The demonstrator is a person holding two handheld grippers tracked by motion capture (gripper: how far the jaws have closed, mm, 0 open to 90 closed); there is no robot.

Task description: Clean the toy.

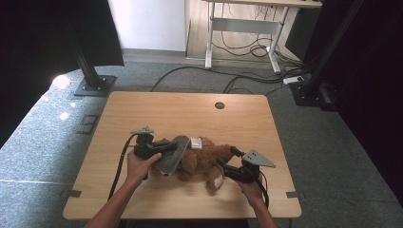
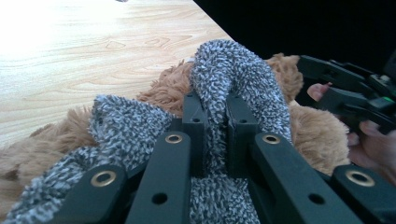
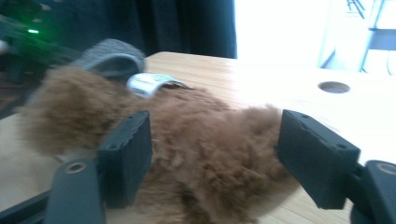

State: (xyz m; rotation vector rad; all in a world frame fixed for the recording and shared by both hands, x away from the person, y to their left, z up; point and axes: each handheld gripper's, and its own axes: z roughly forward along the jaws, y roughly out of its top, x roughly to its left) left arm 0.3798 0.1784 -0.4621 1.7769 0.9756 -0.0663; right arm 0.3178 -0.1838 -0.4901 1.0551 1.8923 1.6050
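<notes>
A brown plush toy (image 1: 207, 160) lies on the wooden table (image 1: 190, 114) with a white tag (image 1: 196, 142) near its top. A grey speckled knit cloth (image 1: 173, 153) is draped over the toy's left end. My left gripper (image 1: 161, 146) is shut on a fold of this grey cloth (image 2: 219, 116), its jaws pinching it above the brown fur (image 2: 313, 135). My right gripper (image 1: 227, 164) stands open at the toy's right side; its jaws spread wide on either side of the toy's fur (image 3: 210, 144), and the tag (image 3: 147, 83) shows beyond.
A round cable hole (image 1: 219, 105) sits near the table's far edge. Behind the table run floor cables (image 1: 247, 78), a black stand base (image 1: 94, 86) and a white desk frame (image 1: 242, 28). The other gripper and hand (image 2: 350, 102) appear at the right of the left gripper view.
</notes>
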